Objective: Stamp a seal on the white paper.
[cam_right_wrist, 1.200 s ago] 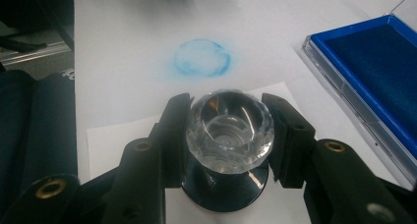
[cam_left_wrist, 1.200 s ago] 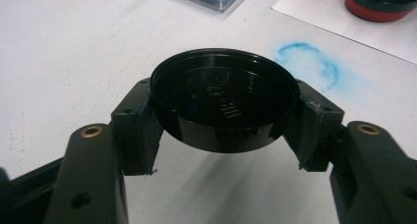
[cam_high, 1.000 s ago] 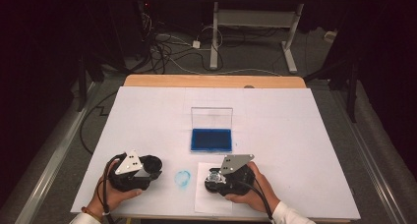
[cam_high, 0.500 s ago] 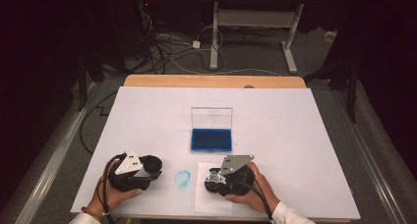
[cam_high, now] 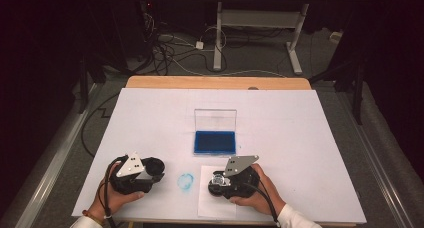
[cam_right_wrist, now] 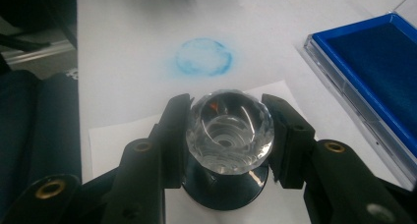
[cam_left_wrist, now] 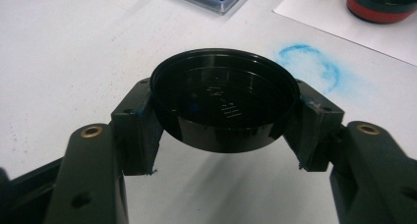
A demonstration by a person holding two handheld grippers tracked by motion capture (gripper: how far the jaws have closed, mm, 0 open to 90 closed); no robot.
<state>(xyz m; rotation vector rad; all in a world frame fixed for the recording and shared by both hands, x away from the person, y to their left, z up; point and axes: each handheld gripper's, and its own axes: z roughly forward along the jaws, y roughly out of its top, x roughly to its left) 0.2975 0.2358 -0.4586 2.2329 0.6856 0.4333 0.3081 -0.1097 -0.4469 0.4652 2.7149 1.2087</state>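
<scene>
Right now the right gripper is clamped on a stamp w/ a faceted clear knob on top & a dark round base, standing on a white paper sheet near the table's front edge. Knob looks hard, glassy, prob. slick, so squeezing across its widest girth, as here, seems safest; base likely gives it some weight. Left gripper is closed on the stamp's black cap, held off the table by its rim: light, stiff plastic, easy to pinch. Blue ring smudge sits btw. the two hands; open blue ink pad lies further back, mid-table. Surface is white & flat; dark room behind, cables on floor, desk legs.
</scene>
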